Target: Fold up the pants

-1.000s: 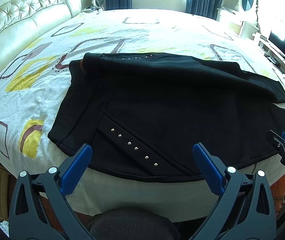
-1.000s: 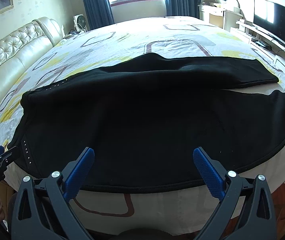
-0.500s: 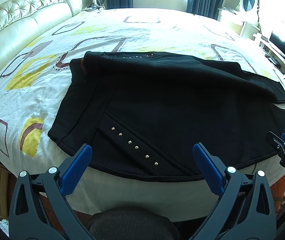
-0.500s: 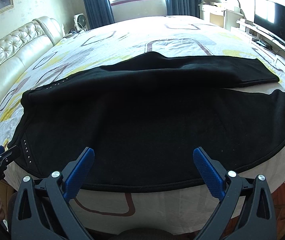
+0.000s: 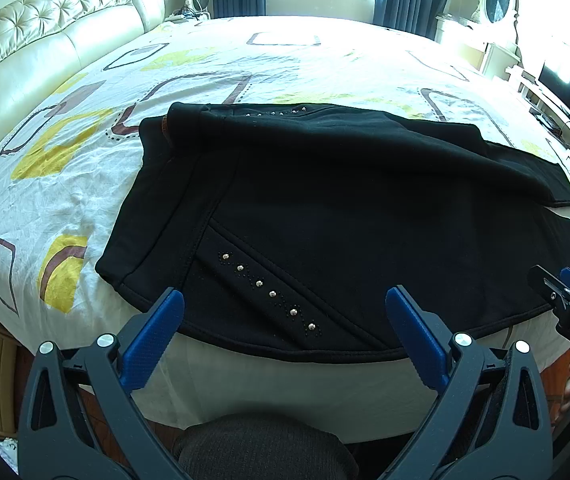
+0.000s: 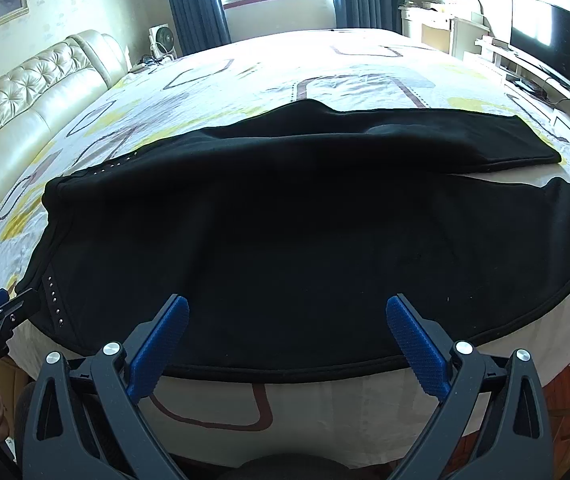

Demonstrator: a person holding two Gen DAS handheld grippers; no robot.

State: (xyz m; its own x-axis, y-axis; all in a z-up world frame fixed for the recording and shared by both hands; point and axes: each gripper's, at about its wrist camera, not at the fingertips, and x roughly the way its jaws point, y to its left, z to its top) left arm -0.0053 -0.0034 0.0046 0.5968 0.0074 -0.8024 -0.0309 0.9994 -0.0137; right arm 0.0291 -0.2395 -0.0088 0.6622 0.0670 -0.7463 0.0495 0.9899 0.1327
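Left wrist view: black pants (image 5: 345,216) lie spread flat across the near half of a bed (image 5: 65,184) covered by a white sheet with yellow and brown shapes; the waistband end sits toward 9 o'clock, the legs run out toward 3 o'clock; a diagonal row of metal studs (image 5: 269,292) marks the near pocket, just above the gap between the fingers; a second, smaller stud row (image 5: 277,113) shows on the far edge at 12 o'clock; the near hem hangs over the bed's front edge. The left gripper (image 5: 285,320) stands wide, its blue pads apart and holding nothing, poised just at the near hem; whether a pad touches the cloth cannot be told. The right gripper (image 5: 565,296) enters at 3 o'clock, beside the leg end.

Right wrist view: the same pants (image 6: 305,232) fill the middle; one leg lies farther back, its cuff ending at 2 o'clock, the nearer leg's cuff at 3 o'clock, a strip of sheet between the two cuffs. The right gripper (image 6: 287,330) is likewise spread wide and empty over the near hem; the left gripper (image 6: 3,306) shows at 9 o'clock beside the studded corner; a cream tufted headboard (image 6: 33,96) stands at 10 o'clock, a dark television (image 6: 553,48) at 2 o'clock.
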